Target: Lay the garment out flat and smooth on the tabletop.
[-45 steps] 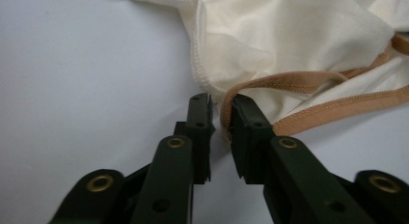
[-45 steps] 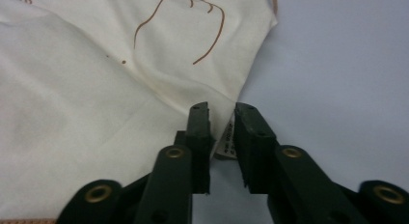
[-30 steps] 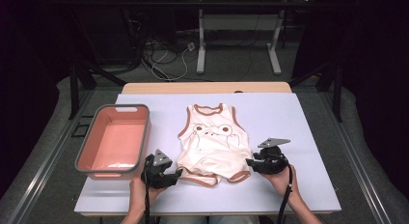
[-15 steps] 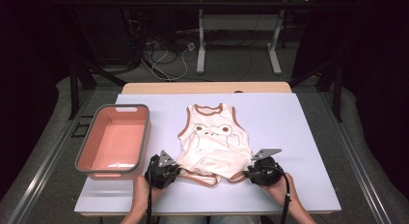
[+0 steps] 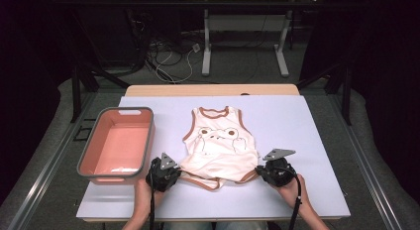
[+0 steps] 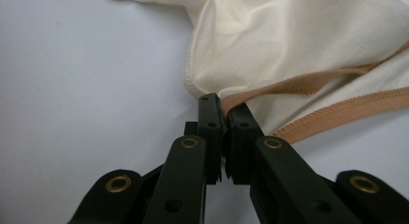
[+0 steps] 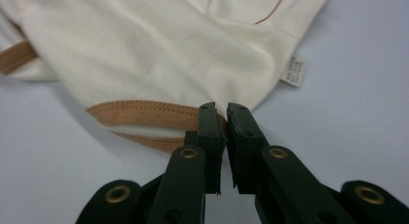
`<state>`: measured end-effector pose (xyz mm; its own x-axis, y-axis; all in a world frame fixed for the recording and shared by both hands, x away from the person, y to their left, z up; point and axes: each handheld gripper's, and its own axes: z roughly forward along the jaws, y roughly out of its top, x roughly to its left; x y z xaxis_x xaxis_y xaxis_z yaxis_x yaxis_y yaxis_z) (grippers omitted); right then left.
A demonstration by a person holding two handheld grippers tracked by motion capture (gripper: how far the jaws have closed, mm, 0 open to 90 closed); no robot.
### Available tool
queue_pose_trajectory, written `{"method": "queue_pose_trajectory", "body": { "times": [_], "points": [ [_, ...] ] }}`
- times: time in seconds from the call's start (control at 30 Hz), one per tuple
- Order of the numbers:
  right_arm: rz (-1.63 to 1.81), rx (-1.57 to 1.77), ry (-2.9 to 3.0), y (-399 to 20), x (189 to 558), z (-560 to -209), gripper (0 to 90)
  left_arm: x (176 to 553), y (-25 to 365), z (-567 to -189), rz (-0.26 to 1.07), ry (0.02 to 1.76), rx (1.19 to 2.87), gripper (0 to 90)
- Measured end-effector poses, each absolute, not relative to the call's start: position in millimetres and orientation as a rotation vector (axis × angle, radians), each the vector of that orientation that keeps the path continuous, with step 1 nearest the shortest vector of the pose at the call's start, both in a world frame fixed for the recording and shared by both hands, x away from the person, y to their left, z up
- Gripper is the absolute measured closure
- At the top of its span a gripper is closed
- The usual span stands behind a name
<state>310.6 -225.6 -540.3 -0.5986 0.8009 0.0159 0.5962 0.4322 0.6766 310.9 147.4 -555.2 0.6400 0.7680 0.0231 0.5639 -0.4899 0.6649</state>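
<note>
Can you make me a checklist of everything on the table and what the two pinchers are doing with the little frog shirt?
Surface: white table top, flat, with a wooden strip along its far edge.
Job's things: cream baby bodysuit with brown trim and a frog picture, lying front up, neck away from the person; a small care label sticks out of its side seam.
Clutter: pink bin with a grey rim, left of the bodysuit, nothing seen in it.
Grippers: left gripper has just closed on the brown-trimmed bottom hem at one corner; right gripper has just closed on the hem at the other corner.
Cables: one trails from each gripper along the forearm; more lie on the floor beyond the table.
Surroundings: dark room, white table legs behind.
</note>
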Motion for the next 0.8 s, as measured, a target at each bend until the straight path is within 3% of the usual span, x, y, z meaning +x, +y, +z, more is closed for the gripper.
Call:
{"method": "queue_pose_trajectory", "body": {
  "times": [0.2,0.3,0.63,0.8],
  "points": [
    [0.940,1.206,2.306,-228,323,-544,83.4,315,144,-556,0.473,1.045,2.237,85.8],
    [0.917,1.202,2.341,-227,328,-549,81.1,315,145,-554,0.478,1.048,2.242,80.9],
    [0.936,1.218,2.351,-231,327,-549,70.9,297,139,-540,0.478,1.009,2.223,40.6],
    [0.942,1.207,2.363,-232,327,-548,61.5,287,124,-536,0.459,0.930,2.230,33.0]
  ]
}}
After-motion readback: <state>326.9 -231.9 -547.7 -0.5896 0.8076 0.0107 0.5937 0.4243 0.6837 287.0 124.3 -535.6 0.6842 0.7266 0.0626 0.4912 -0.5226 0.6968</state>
